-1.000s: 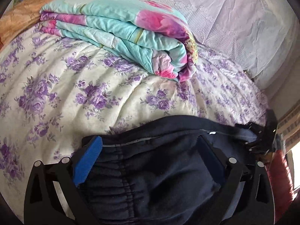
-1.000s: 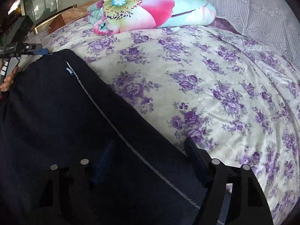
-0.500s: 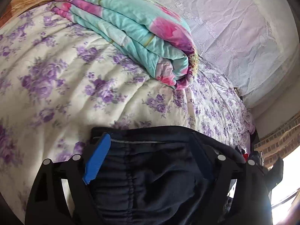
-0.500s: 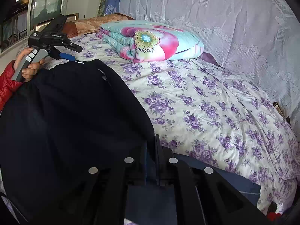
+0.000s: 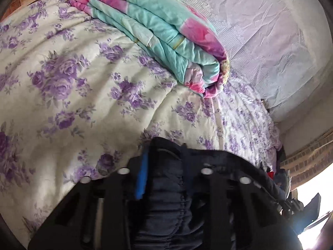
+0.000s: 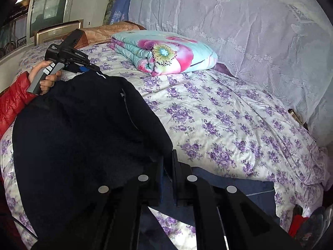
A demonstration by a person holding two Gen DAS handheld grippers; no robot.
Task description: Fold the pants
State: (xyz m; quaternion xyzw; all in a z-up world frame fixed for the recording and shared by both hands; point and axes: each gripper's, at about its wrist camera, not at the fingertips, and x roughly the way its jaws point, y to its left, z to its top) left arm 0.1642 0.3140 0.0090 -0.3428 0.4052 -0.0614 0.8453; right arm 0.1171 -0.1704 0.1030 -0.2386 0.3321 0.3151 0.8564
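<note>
Dark navy pants (image 6: pixel 83 135) lie across the flowered bed, with one side lifted into a hump. My right gripper (image 6: pixel 167 166) is shut on the raised edge of the fabric and holds it above a flat lower layer of the pants (image 6: pixel 229 193). At the far end, my left gripper (image 6: pixel 91 68) is held by a hand in a red sleeve (image 6: pixel 14 100). In the left wrist view the gathered elastic waistband (image 5: pixel 166 208) is bunched between the jaws of my left gripper (image 5: pixel 164 166). Those jaws are closing, and the blue pad (image 5: pixel 141 179) presses on the cloth.
A folded turquoise and pink quilt (image 6: pixel 166 52) (image 5: pixel 166 31) lies at the head of the bed. The bedspread (image 6: pixel 229 125) (image 5: pixel 62 83) with purple flowers stretches out to the right. A pale lace curtain (image 6: pixel 229 20) hangs along the far side. A headboard and a framed picture are at the upper left.
The left jaws came together from wide apart onto the waistband. The right jaws shut on the pants' edge and rose, lifting the fabric into a hump.
</note>
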